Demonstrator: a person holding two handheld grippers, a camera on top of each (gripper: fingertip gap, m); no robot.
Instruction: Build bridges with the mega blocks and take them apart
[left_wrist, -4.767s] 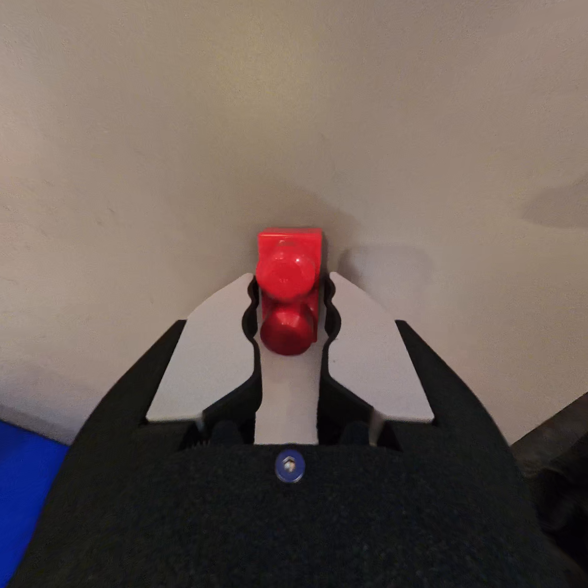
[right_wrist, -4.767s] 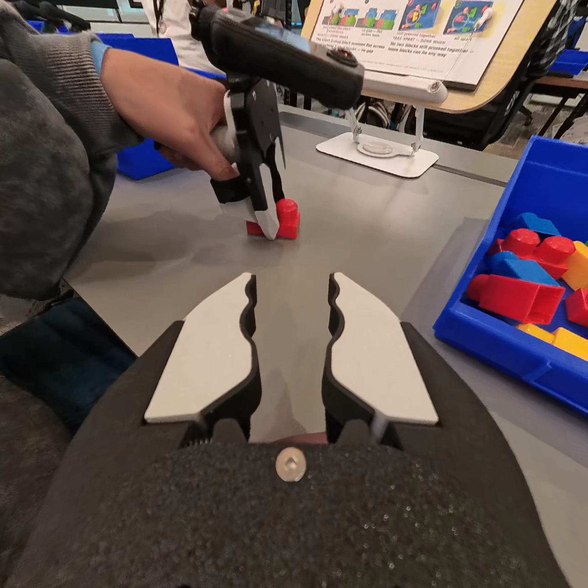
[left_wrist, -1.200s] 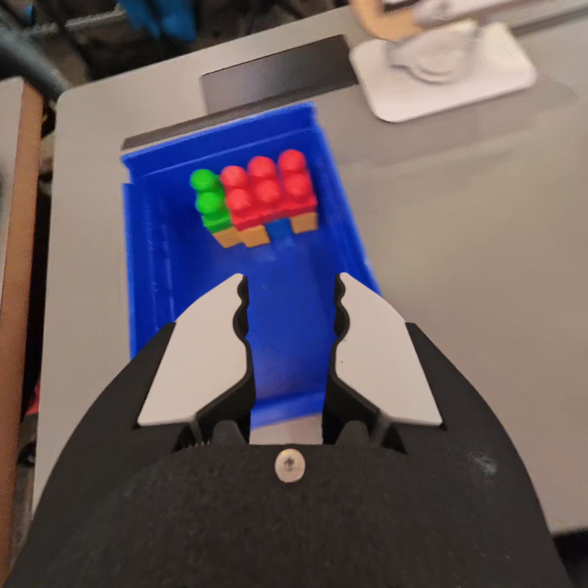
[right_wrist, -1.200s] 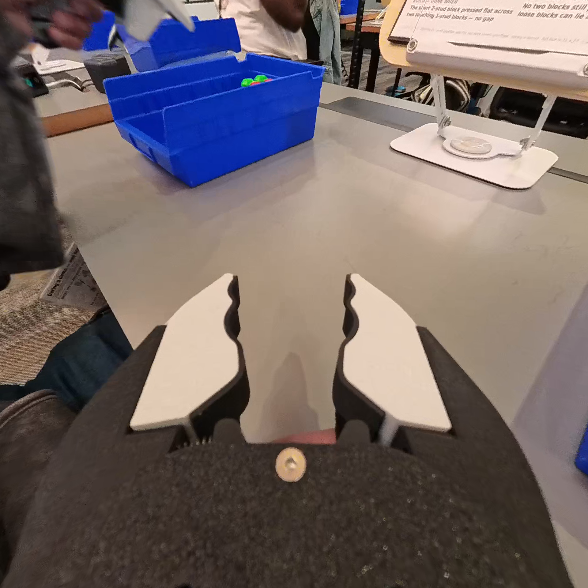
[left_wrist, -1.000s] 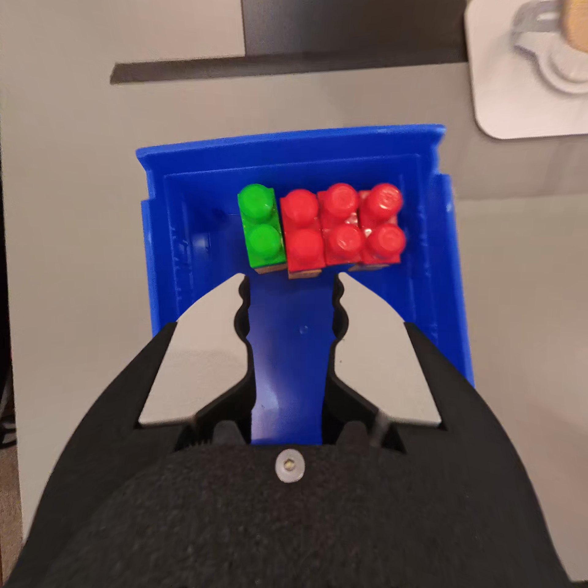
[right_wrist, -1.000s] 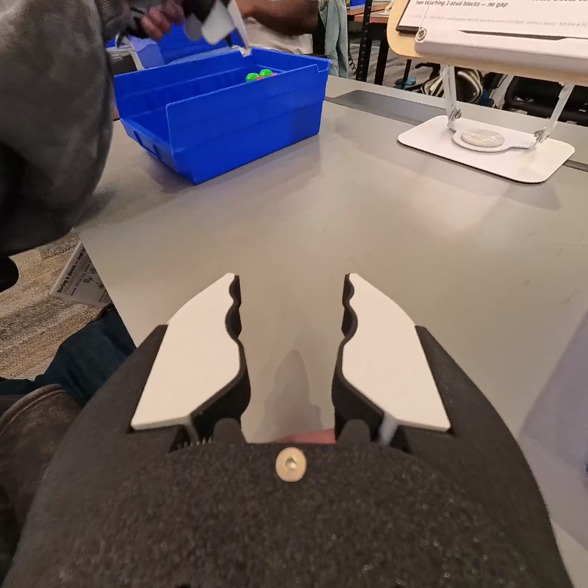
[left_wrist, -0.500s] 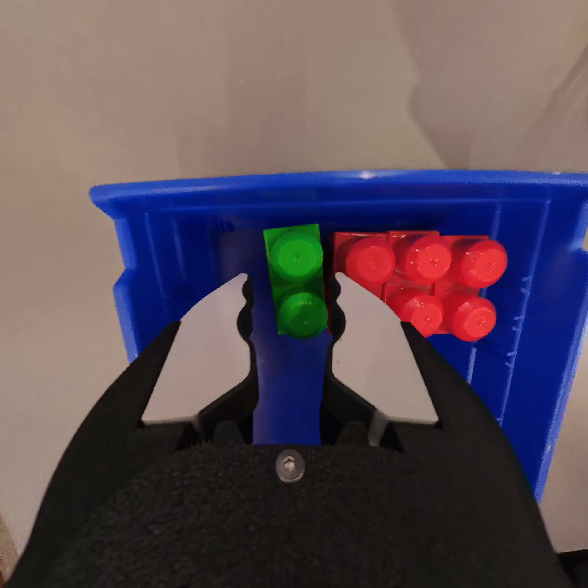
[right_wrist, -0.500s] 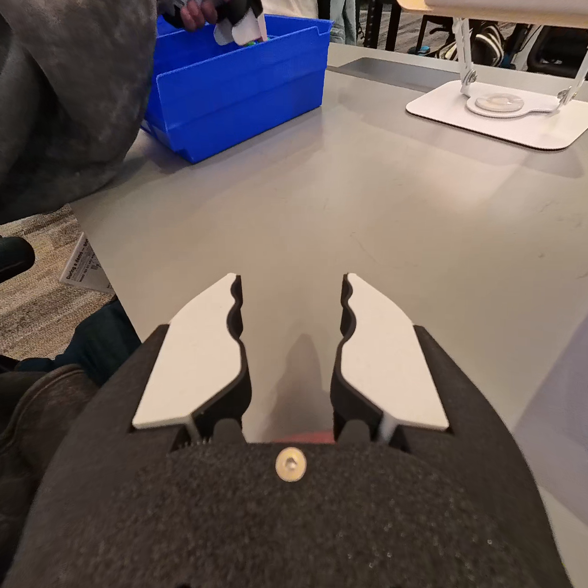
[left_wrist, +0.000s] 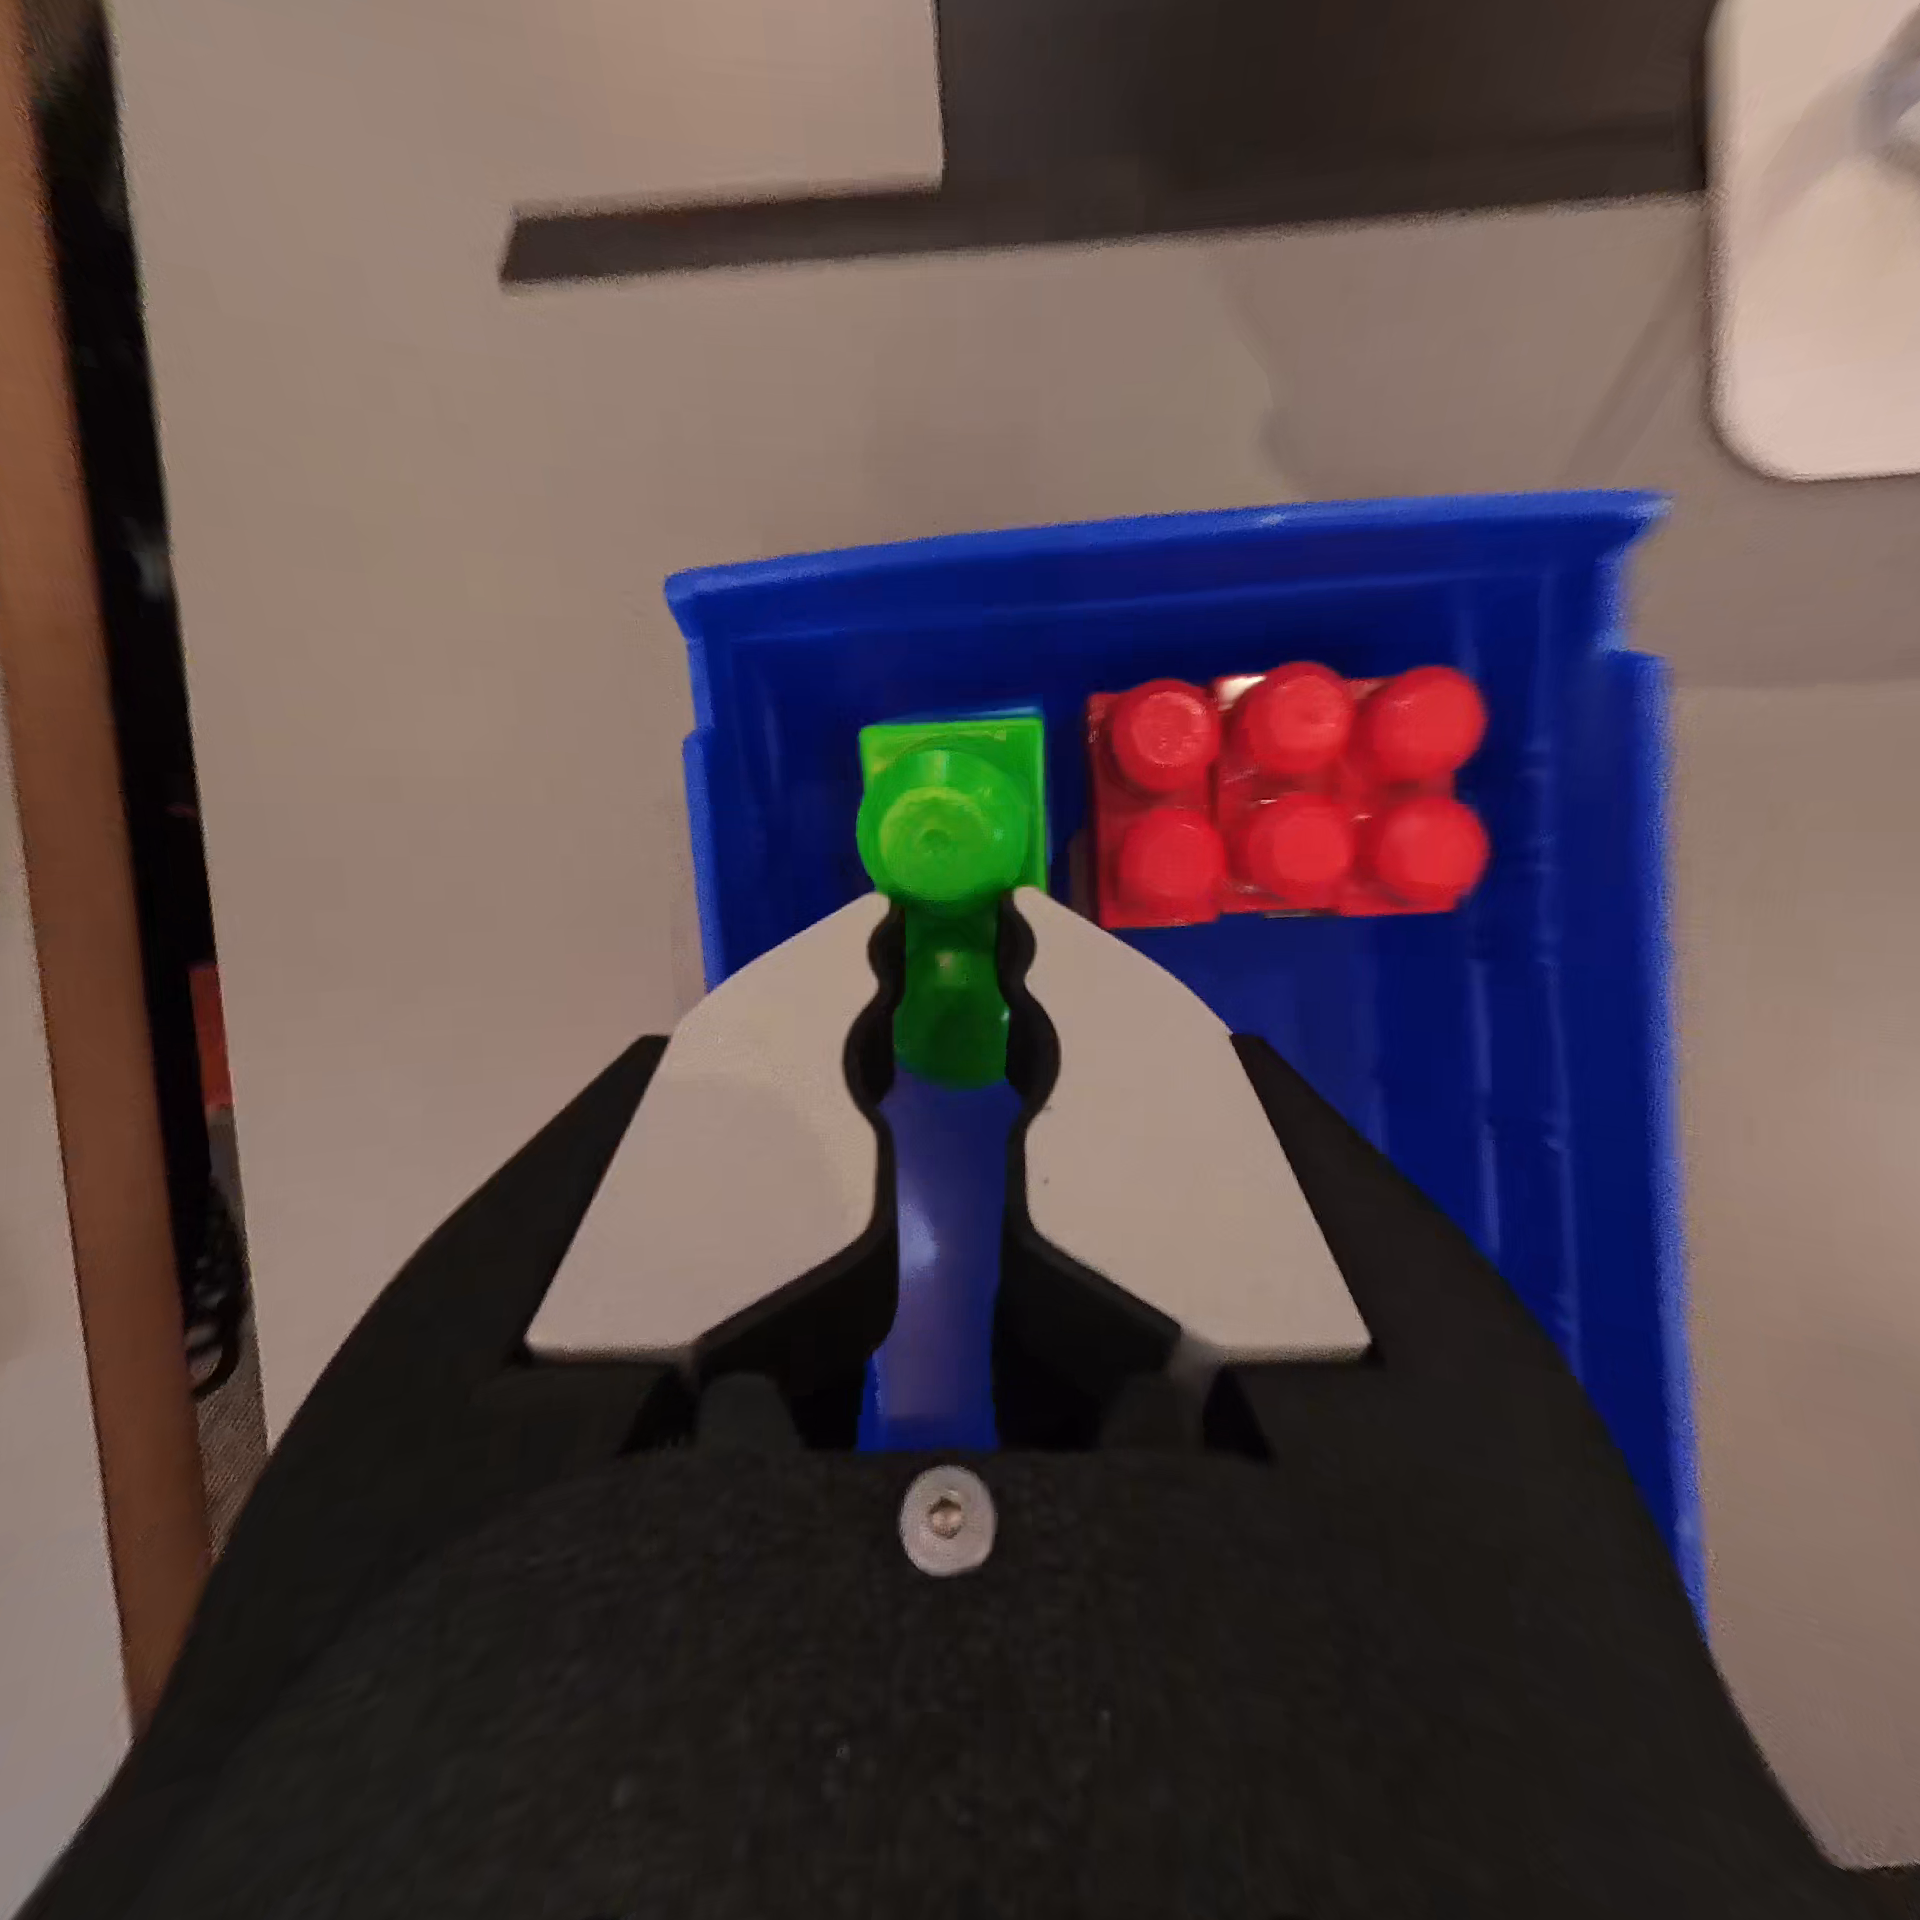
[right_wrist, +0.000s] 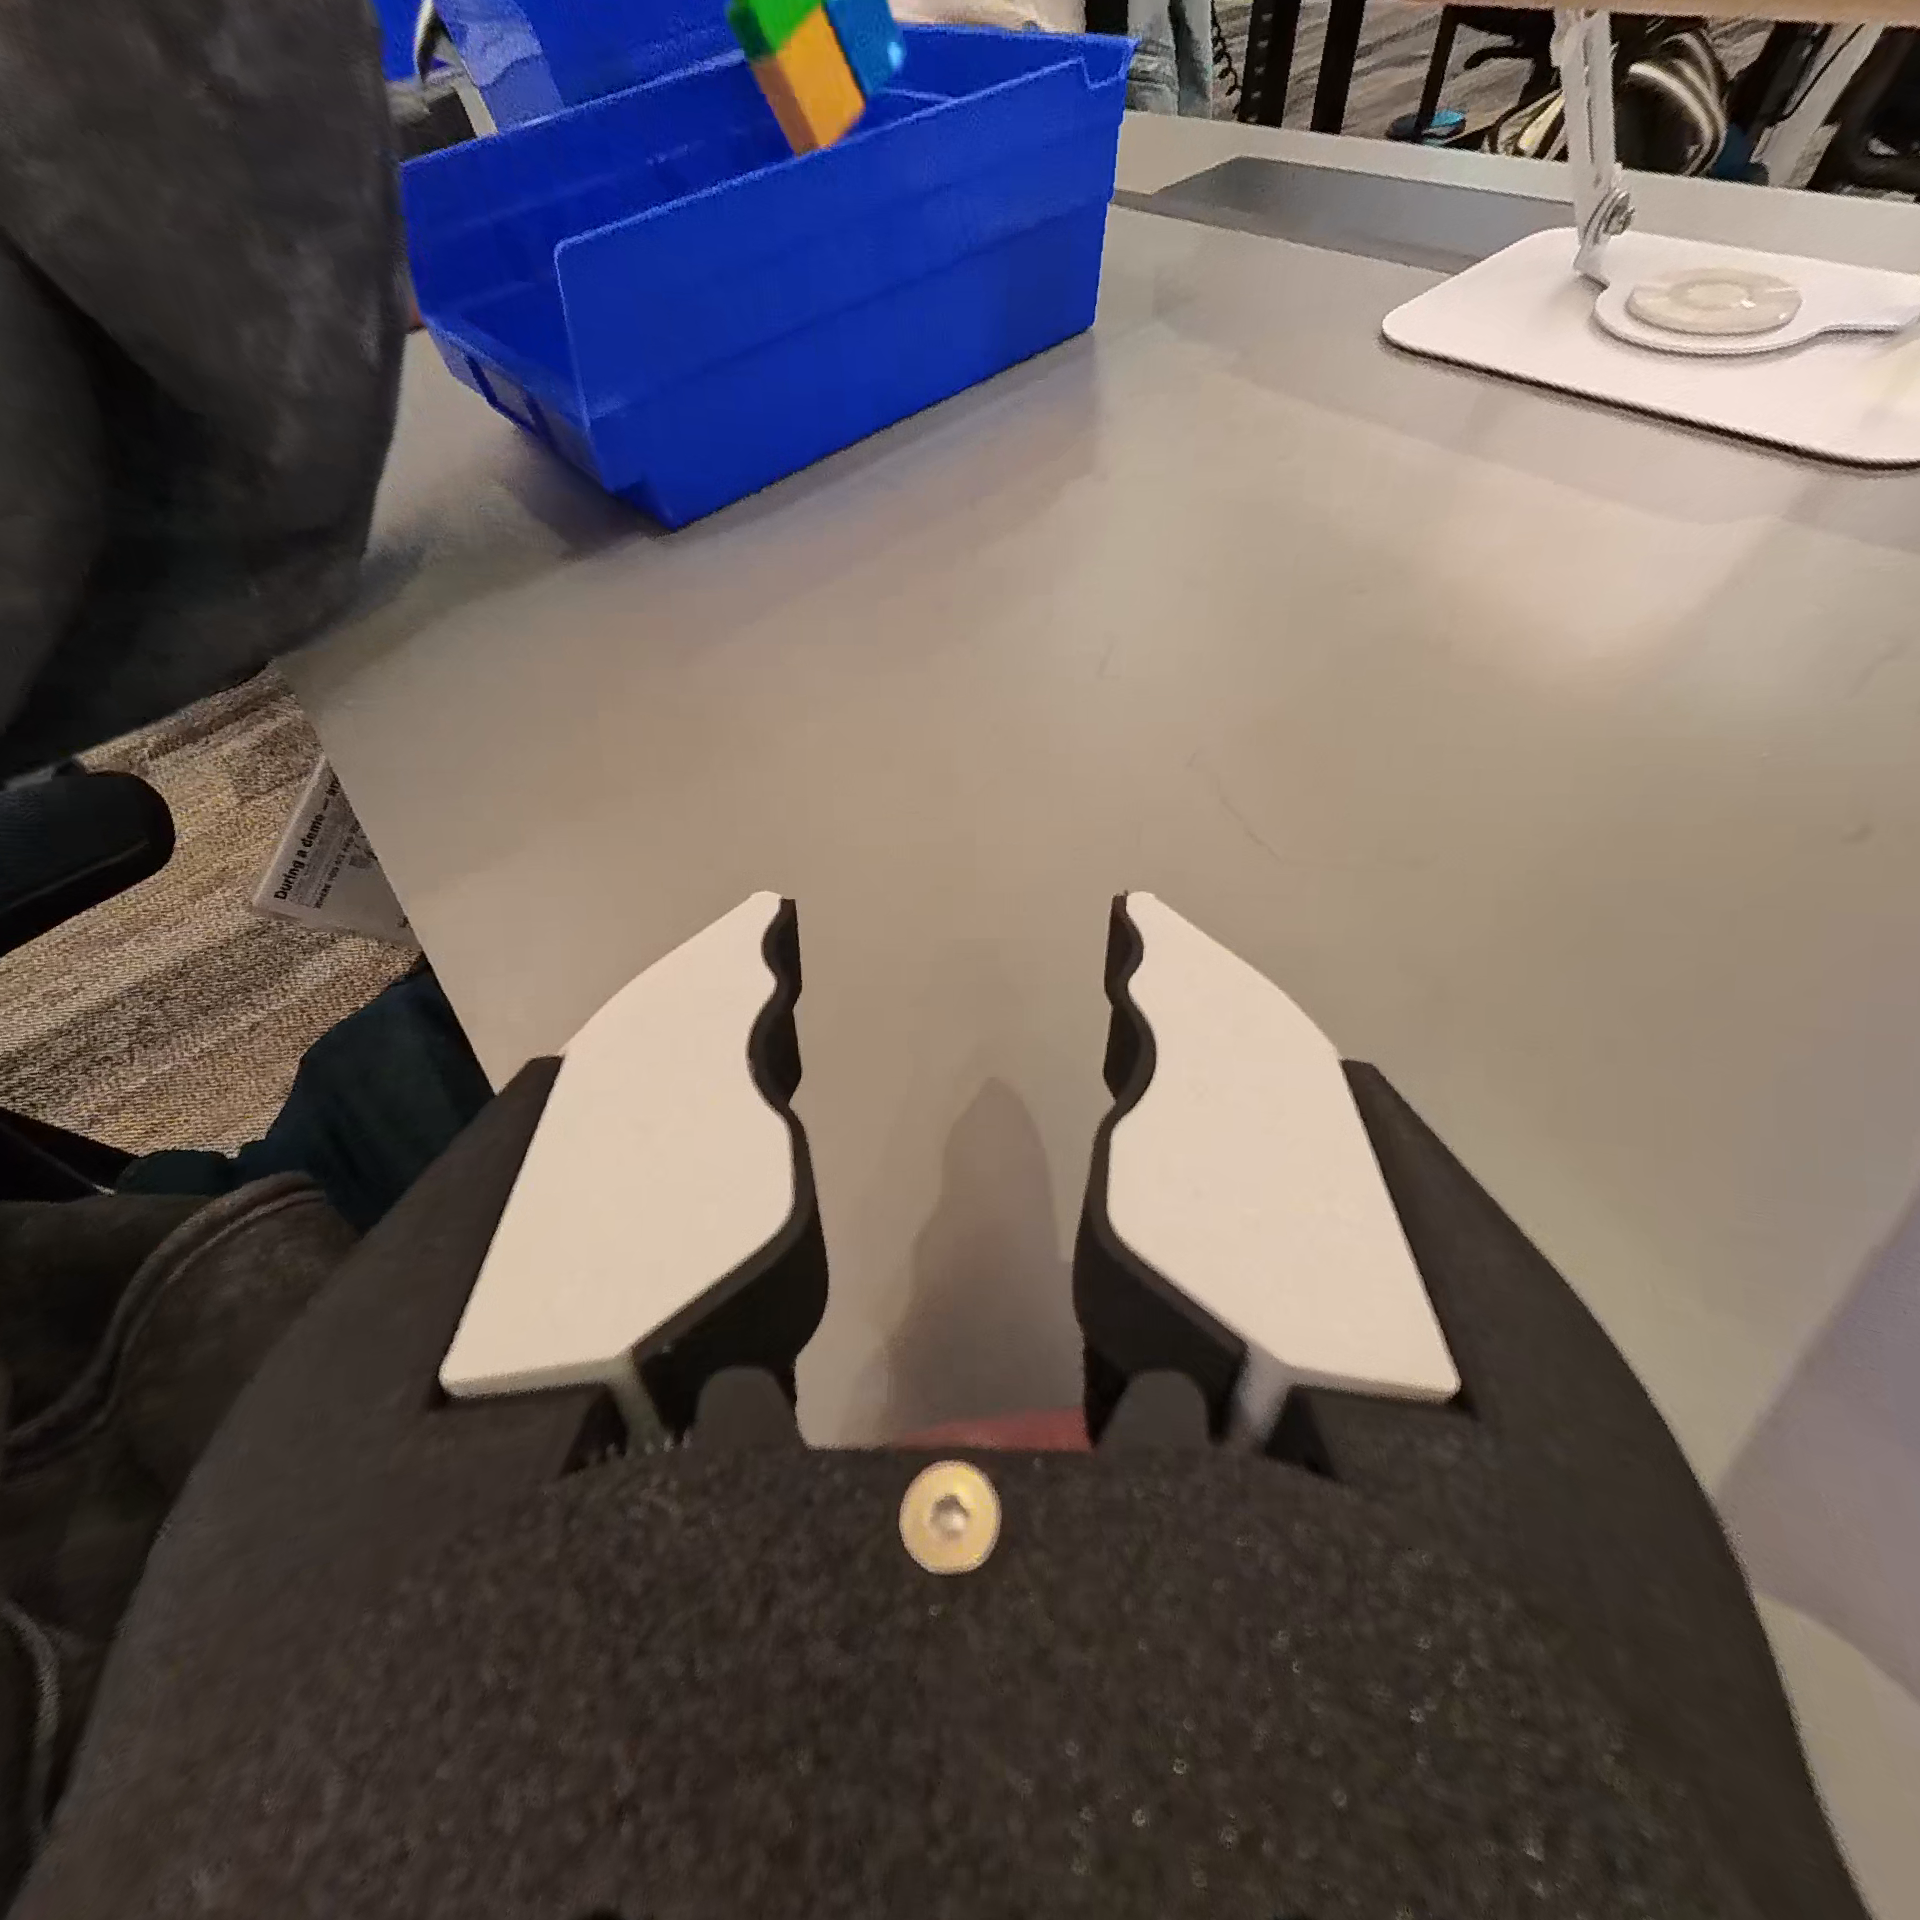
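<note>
Left wrist view: green block (left_wrist: 948, 831) half hidden.

I count one green block (left_wrist: 951, 831), three red two-stud blocks (left_wrist: 1288, 795), one blue bin (left_wrist: 1558, 1091), two grippers, one white stand base (right_wrist: 1683, 343).

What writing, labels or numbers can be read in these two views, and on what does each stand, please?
Paper slip on the carpet: dark printed lines, partly cut off; I do not repeat writing.
Blue bin, green block, red blocks, left gripper, right gripper: no writing shows.
</note>
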